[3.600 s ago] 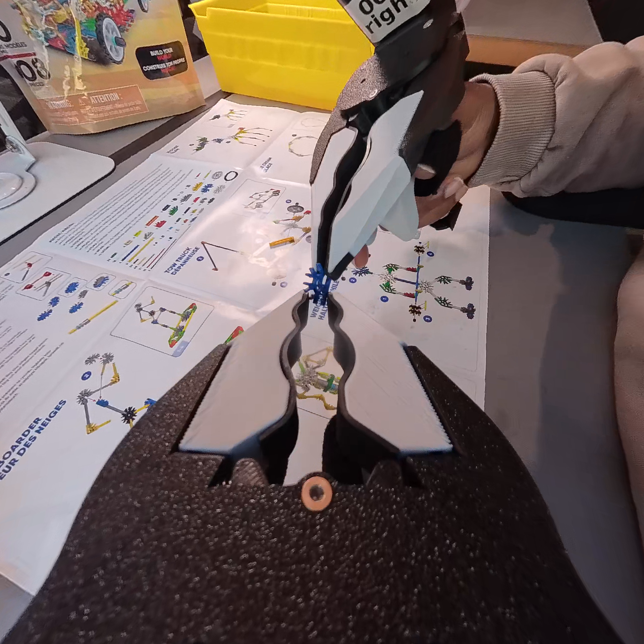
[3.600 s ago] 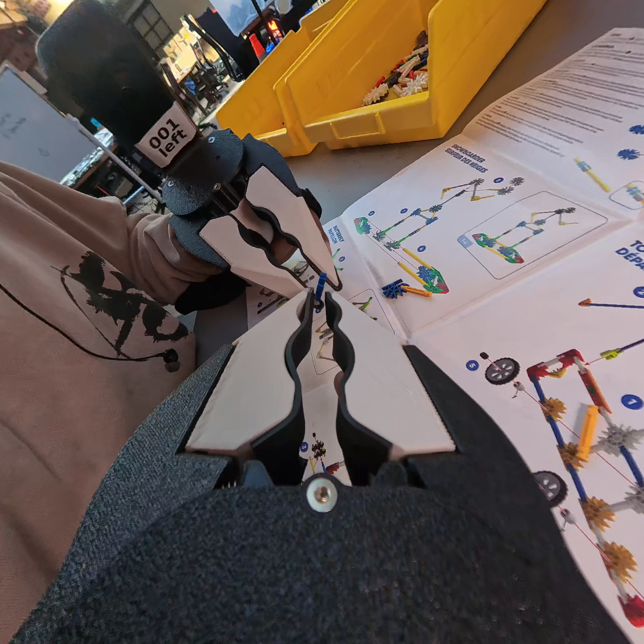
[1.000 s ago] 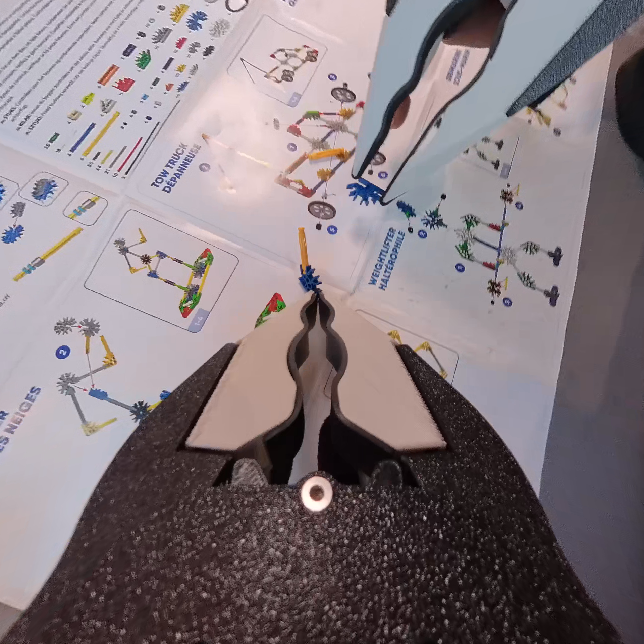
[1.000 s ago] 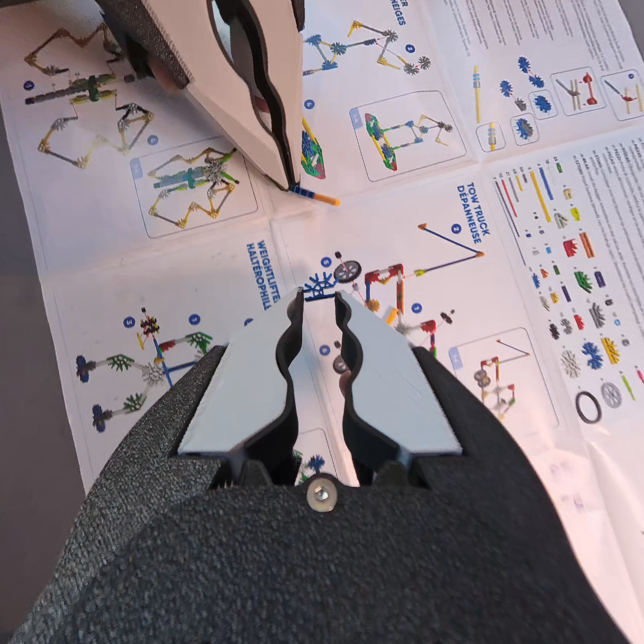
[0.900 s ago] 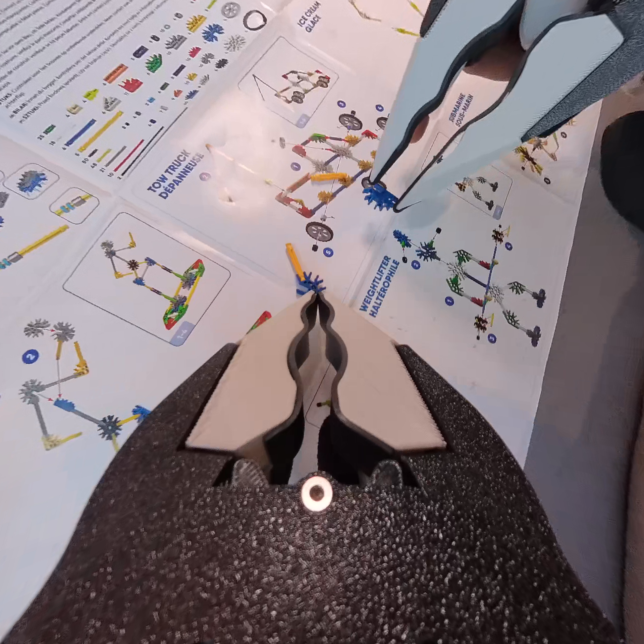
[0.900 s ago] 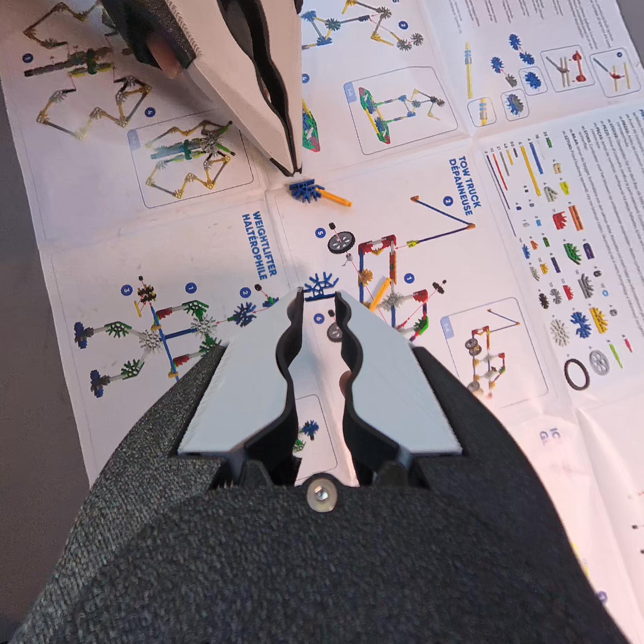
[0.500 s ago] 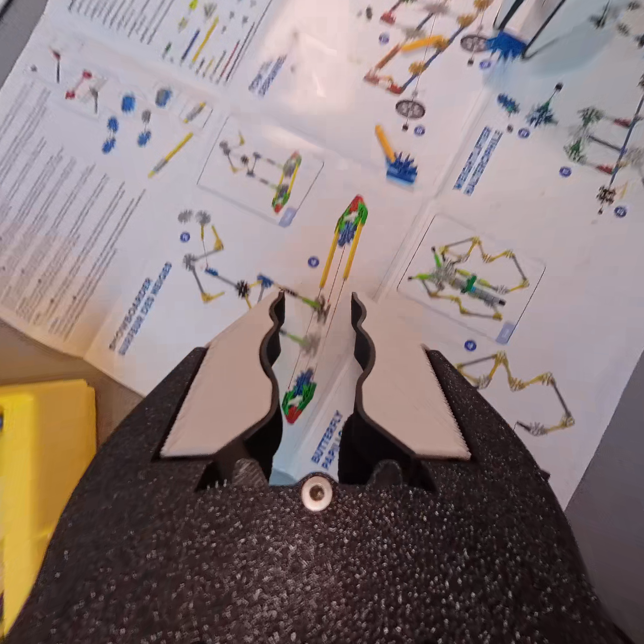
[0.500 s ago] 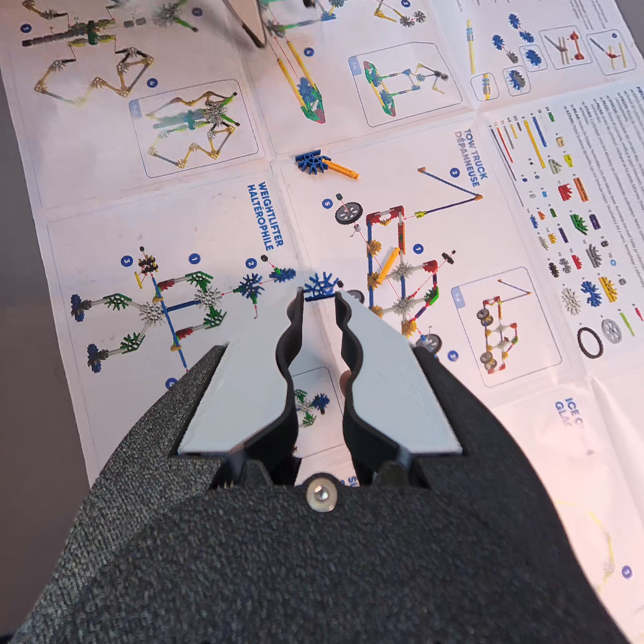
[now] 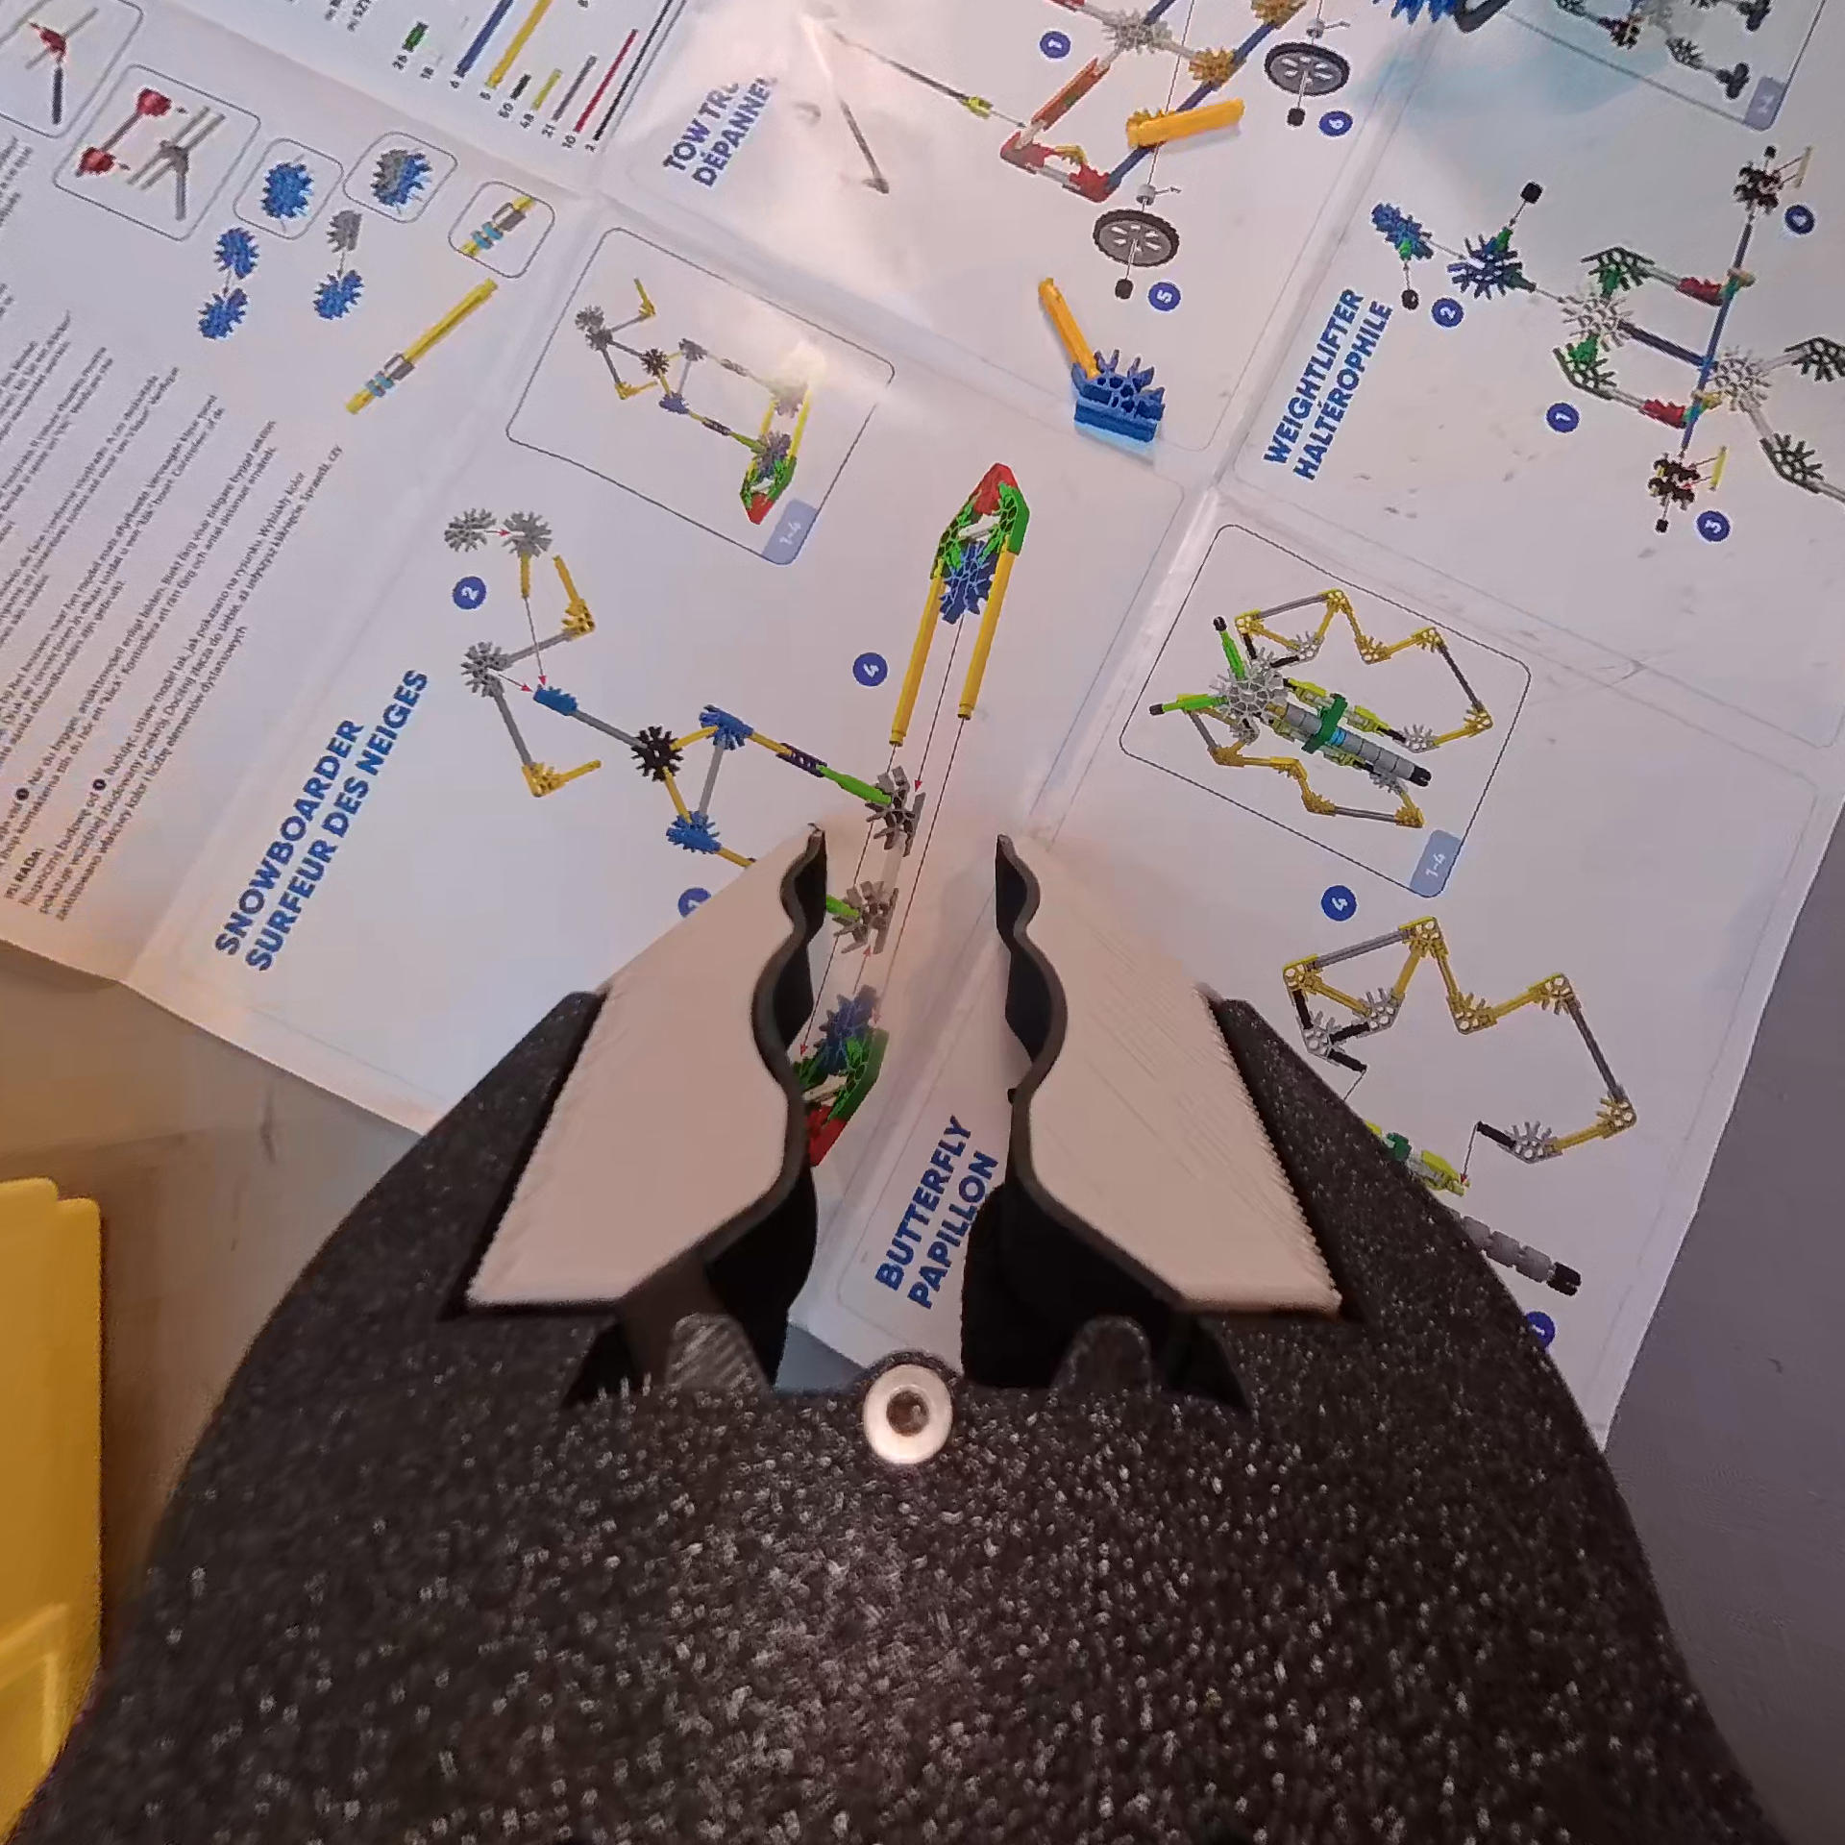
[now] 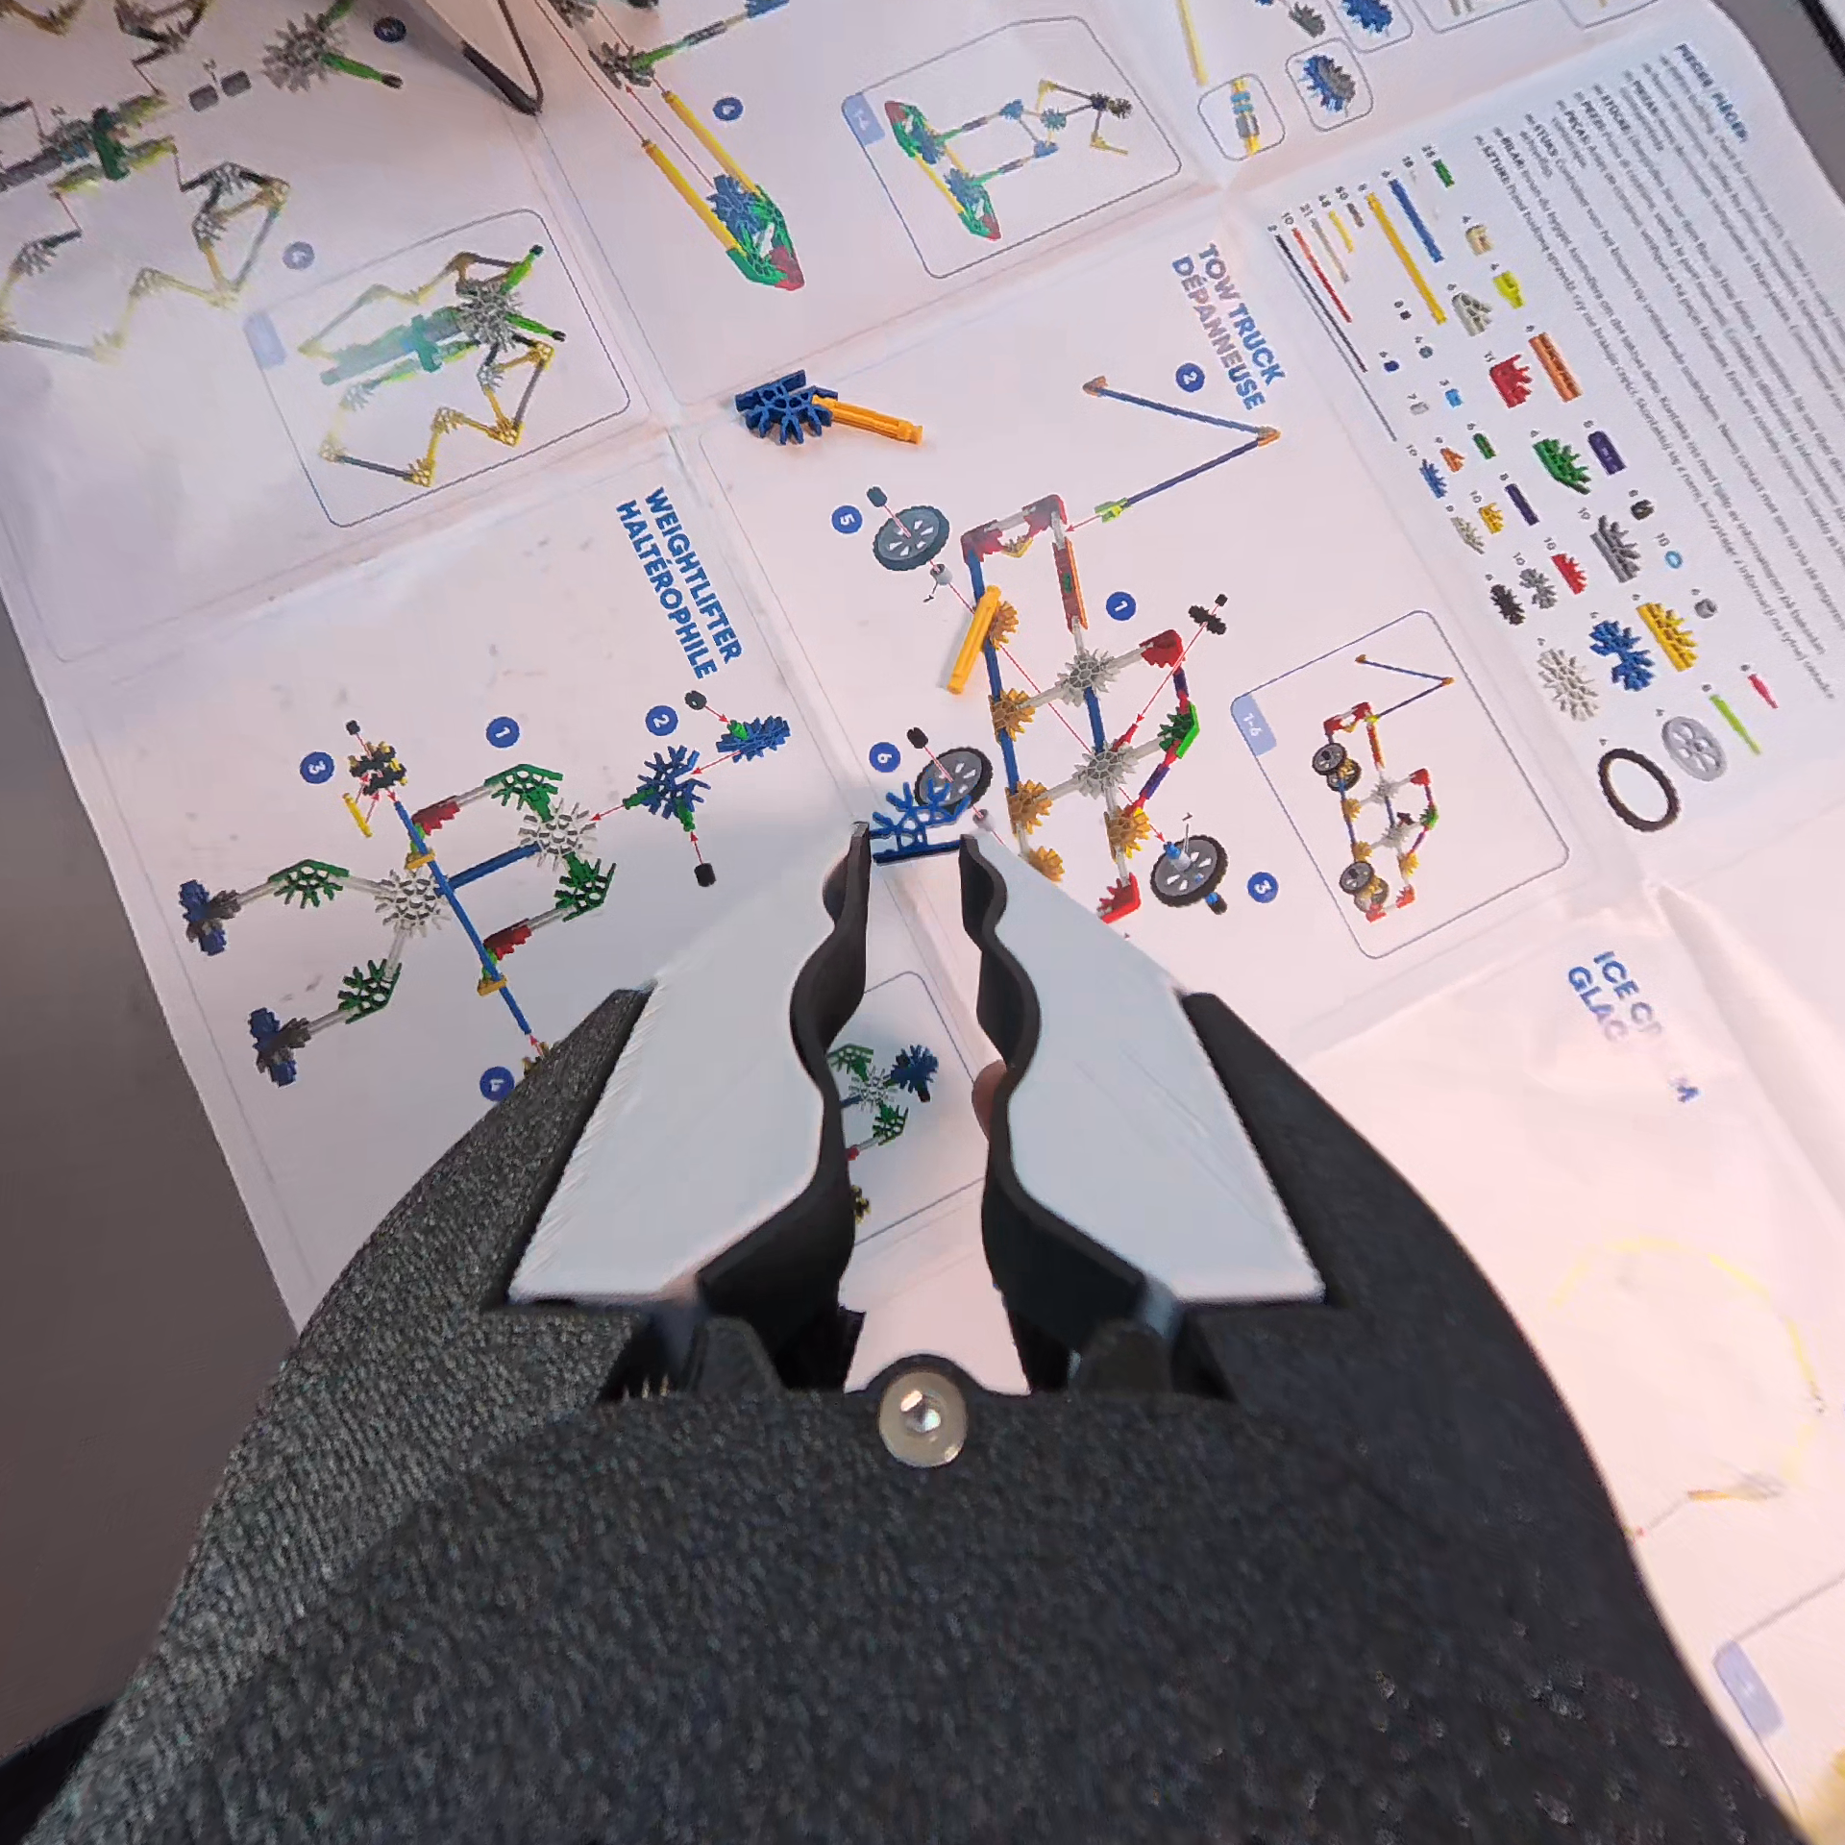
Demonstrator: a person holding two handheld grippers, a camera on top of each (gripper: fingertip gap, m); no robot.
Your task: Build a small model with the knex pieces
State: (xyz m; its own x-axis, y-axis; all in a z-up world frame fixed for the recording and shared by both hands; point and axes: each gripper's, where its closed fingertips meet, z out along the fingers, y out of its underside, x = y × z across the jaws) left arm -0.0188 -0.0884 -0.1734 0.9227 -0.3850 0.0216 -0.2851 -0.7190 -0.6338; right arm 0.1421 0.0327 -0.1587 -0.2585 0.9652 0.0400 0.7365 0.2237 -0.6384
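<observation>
My left gripper (image 9: 909, 844) is open and empty, held above the printed instruction sheet (image 9: 399, 819). A blue connector with a yellow rod pushed into it (image 9: 1113, 384) lies on the sheet ahead of it; it also shows in the right wrist view (image 10: 799, 407). My right gripper (image 10: 914, 844) is shut on a second blue snowflake-shaped connector (image 10: 914, 814), pinched at the fingertips just above the sheet (image 10: 1498, 1098). A loose yellow rod (image 10: 973, 639) lies on the sheet beyond the right gripper and shows in the left wrist view (image 9: 1183, 122). The tip of the left gripper shows at the top of the right wrist view (image 10: 504, 70).
A yellow bin (image 9: 40, 1398) stands at the lower left of the left wrist view, off the sheet's edge. Bare grey table (image 9: 1747, 1298) lies to the right of the sheet, and also at the left of the right wrist view (image 10: 100, 1098). The gap from one gripper's tips to the other's is roughly 20 cm. Measured from the fingertips, the loose yellow rod (image 10: 973, 639) is 5 cm or so from the right gripper and 15 cm from the left.
My left gripper let go of the blue connector with the yellow rod, opened and drew back from it. My right gripper keeps its blue connector and has shifted slightly over the sheet.
</observation>
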